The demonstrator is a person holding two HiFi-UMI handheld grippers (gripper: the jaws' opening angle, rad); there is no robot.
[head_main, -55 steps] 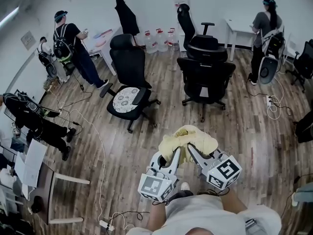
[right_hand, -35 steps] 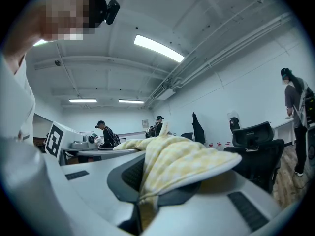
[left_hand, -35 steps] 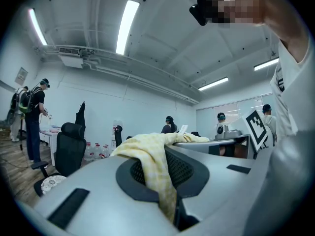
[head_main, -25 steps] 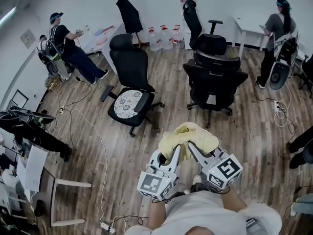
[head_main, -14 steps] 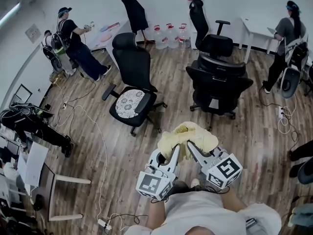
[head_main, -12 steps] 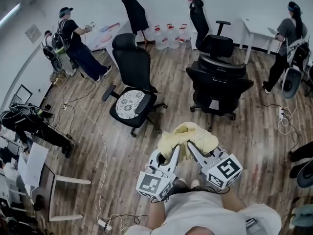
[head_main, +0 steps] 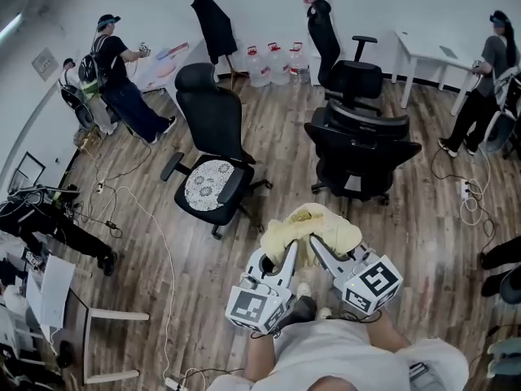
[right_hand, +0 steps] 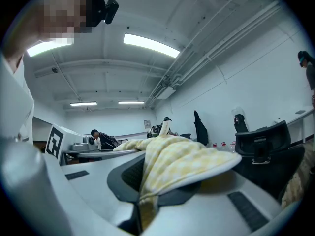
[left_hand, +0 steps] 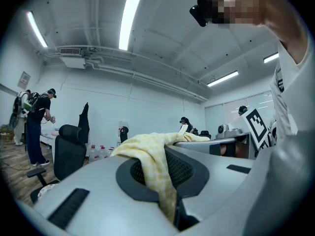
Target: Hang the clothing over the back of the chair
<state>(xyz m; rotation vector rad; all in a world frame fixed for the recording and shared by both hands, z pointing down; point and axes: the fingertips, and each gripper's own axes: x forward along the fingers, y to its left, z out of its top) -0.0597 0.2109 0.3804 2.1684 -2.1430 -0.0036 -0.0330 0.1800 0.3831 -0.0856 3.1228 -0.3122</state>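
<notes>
A pale yellow checked garment (head_main: 312,225) is bunched up and carried above the wood floor. My left gripper (head_main: 291,251) is shut on its left part and my right gripper (head_main: 316,246) is shut on its right part, side by side and level. In the left gripper view the cloth (left_hand: 147,154) drapes over the closed jaws of that gripper (left_hand: 170,208). In the right gripper view the cloth (right_hand: 179,161) hangs over the jaws of that gripper (right_hand: 141,210). A black office chair (head_main: 210,120) with a patterned seat stands ahead to the left. A second black chair (head_main: 360,149) stands ahead to the right.
A third black chair (head_main: 340,63) stands behind the second. Water bottles (head_main: 273,62) line the far wall beside a dark hanging coat (head_main: 210,19). People stand at the far left (head_main: 122,76) and far right (head_main: 488,84). Cables (head_main: 151,226) trail over the floor at the left, near a desk (head_main: 61,287).
Both grippers keep the same hold on the garment. The room has slid in the head view as the person walks; the patterned chair now sits slightly further left.
</notes>
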